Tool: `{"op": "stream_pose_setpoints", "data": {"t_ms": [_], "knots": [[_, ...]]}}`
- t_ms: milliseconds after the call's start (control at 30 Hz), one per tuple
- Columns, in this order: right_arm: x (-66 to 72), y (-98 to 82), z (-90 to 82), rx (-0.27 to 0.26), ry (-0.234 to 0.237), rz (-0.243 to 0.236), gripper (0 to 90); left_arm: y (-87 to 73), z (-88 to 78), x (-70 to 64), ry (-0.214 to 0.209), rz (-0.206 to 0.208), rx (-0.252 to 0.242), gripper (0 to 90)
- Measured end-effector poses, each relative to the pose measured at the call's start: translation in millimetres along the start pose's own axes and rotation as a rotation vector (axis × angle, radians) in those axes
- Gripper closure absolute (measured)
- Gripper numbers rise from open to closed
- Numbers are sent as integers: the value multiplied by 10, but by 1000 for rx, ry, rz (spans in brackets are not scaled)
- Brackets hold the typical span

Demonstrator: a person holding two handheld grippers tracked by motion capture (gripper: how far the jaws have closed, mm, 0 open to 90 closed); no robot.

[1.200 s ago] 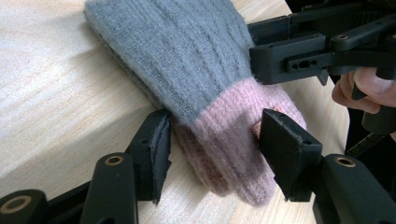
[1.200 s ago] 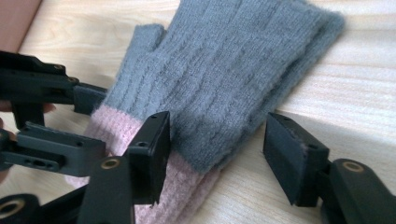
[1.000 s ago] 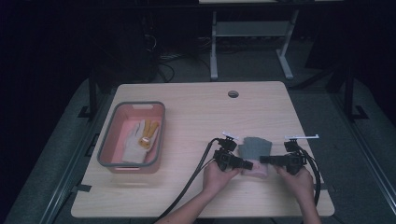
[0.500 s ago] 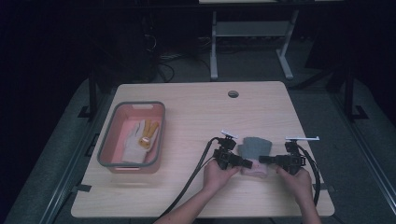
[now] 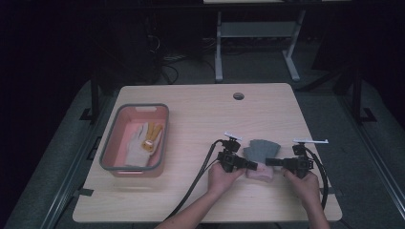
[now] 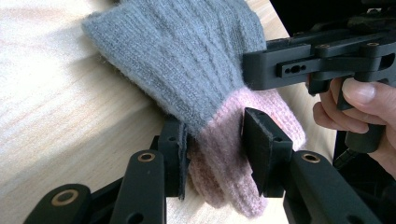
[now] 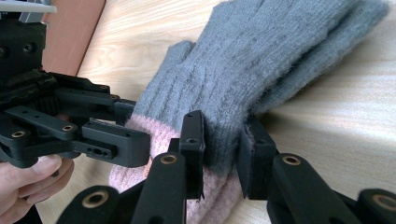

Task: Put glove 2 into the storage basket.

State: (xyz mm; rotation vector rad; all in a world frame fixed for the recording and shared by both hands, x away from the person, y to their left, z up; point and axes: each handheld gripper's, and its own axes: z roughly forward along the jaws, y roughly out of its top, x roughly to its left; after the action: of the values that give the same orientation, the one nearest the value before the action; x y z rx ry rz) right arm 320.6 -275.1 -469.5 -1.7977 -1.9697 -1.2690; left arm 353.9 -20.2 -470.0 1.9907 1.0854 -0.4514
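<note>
A grey knit glove (image 5: 260,151) with a pink cuff (image 5: 260,174) lies flat on the wooden table (image 5: 200,119), right of the middle near the front. My left gripper (image 5: 253,165) comes at the cuff from the left. Its jaws have just been closing, and in the left gripper view its pads (image 6: 180,154) pinch the pink cuff (image 6: 219,154). My right gripper (image 5: 268,162) comes from the right. Its jaws have also just been closing, and in the right gripper view its pads (image 7: 194,140) squeeze the glove (image 7: 261,56) where grey meets pink. The two grippers face each other across the cuff.
A pink bin with a grey rim (image 5: 107,157) sits at the table's left and holds a pale glove (image 5: 136,143) and a yellow-orange one (image 5: 153,136). A cable hole (image 5: 238,96) lies at the table's far middle. Black cables (image 5: 196,183) trail toward the front edge.
Both hands and the glove keep their places. The jaws on each side look drawn in tighter on the cuff than a second ago.
</note>
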Motion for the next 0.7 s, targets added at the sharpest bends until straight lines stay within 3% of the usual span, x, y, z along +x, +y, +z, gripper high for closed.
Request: {"op": "stream_pose_setpoints", "data": {"t_ms": [200, 333, 700], "knots": [[2, -2, 7, 4, -10, -4, 744, 0, 7, 9, 5, -14, 7, 586], [11, -7, 13, 1, -18, -10, 748, 4, 3, 15, -4, -16, 4, 621], [86, 9, -58, -38, 11, -14, 756, 26, -49, 44, -40, -24, -18, 655]]}}
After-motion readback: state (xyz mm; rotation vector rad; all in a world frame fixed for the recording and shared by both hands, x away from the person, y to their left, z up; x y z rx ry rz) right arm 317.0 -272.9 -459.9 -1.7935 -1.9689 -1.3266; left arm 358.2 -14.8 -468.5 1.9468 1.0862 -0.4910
